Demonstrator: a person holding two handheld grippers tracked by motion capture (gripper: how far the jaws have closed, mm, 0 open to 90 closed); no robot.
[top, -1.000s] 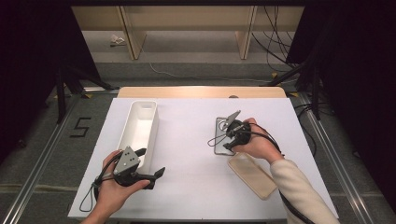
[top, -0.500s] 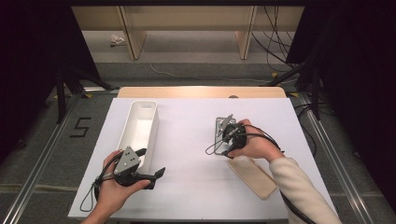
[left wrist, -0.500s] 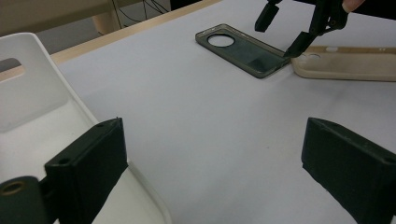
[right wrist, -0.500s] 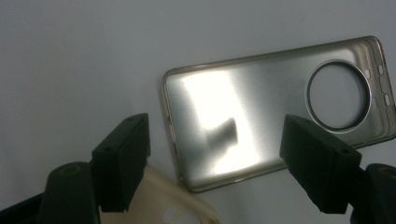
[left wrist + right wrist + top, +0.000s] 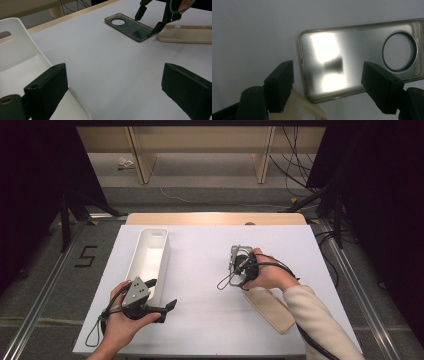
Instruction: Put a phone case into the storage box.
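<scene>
1. The thing in play looks like the clear grey phone case (image 5: 359,65). In the high view it sits right of centre on the white desk (image 5: 200,320), mostly hidden under the right hand. It lies flat with its open side up.

2. The right claw (image 5: 327,87) is released, jaws wide apart and hovering over the end of the case without the camera hole. One jaw is outside the short end and the other is over the middle of the case. Nothing is pinched yet.

3. Handling guess: thin, light, a bit bendy and glossy, so probably slippery. It's flat on the desk with only a low rim, so I'd take the raised lip at the short end or a long side and not the flat back. Squeeze too hard and it'll likely flex.

4. Direction: in the high view its long axis runs roughly toward the top of the frame, with the round camera hole (image 5: 118,22) at the far end. In the right gripper view the hole is at the right edge.

5. A cream phone case (image 5: 270,309) lies lower right, with its corner just beside the grey one.

6. The left claw (image 5: 115,92) is also released and holding nothing, parked by the near end of the white tray (image 5: 145,265) at lower left.
</scene>
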